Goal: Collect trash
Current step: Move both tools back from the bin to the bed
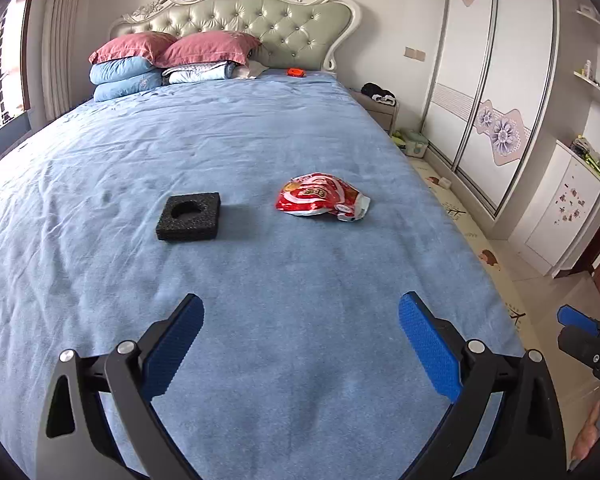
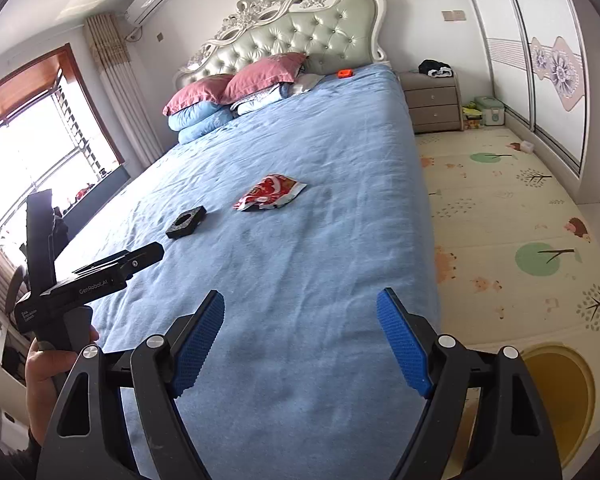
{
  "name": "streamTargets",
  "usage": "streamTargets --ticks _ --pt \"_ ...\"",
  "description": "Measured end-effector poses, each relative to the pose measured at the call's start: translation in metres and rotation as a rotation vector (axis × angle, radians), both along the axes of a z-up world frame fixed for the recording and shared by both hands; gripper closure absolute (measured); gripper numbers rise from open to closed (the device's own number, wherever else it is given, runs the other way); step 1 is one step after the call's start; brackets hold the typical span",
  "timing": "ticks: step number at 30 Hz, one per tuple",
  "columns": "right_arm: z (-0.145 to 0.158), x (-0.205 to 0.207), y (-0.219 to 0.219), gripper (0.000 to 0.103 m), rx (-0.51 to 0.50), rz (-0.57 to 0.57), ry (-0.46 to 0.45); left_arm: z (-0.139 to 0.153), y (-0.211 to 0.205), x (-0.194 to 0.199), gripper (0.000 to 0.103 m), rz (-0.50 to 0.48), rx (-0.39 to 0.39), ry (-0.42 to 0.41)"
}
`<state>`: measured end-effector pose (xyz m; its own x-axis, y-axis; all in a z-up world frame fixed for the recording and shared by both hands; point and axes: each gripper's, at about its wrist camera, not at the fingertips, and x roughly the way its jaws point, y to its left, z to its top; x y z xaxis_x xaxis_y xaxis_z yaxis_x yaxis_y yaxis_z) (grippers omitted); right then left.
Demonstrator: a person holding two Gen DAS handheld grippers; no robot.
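A red snack wrapper [image 1: 320, 196] lies mid-bed on the blue bedspread [image 1: 260, 140], nearer the right edge, with a black foam block [image 1: 189, 217] apart to its left. Both the left gripper [image 1: 300, 344] and right gripper [image 2: 300, 340] hang spread wide and empty above the foot edge.

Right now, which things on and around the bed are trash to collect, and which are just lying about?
Trash to collect:
- red snack bag
- black foam block
- probable bin: yellow container

Just lying about:
- pillows
- folded quilts
- small orange item
- nightstand
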<state>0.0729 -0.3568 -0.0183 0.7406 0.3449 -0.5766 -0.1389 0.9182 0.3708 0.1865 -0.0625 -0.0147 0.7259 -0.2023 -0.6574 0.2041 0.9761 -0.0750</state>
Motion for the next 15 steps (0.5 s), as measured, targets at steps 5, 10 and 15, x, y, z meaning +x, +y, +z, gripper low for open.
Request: streamTargets --ticks 5,10,15 --pt "0.002 0.026 0.028 0.022 0.006 0.051 0.014 -0.001 0.021 0.016 0.004 0.024 0.003 -0.002" --pt "0.005 0.056 0.053 0.017 0.001 0.085 0.026 -0.009 0.043 0.043 0.004 0.072 -0.001 0.019" --pt "0.005 0.088 0.074 0.016 -0.035 0.097 0.019 -0.023 0.064 0.078 0.004 0.112 -0.016 0.063"
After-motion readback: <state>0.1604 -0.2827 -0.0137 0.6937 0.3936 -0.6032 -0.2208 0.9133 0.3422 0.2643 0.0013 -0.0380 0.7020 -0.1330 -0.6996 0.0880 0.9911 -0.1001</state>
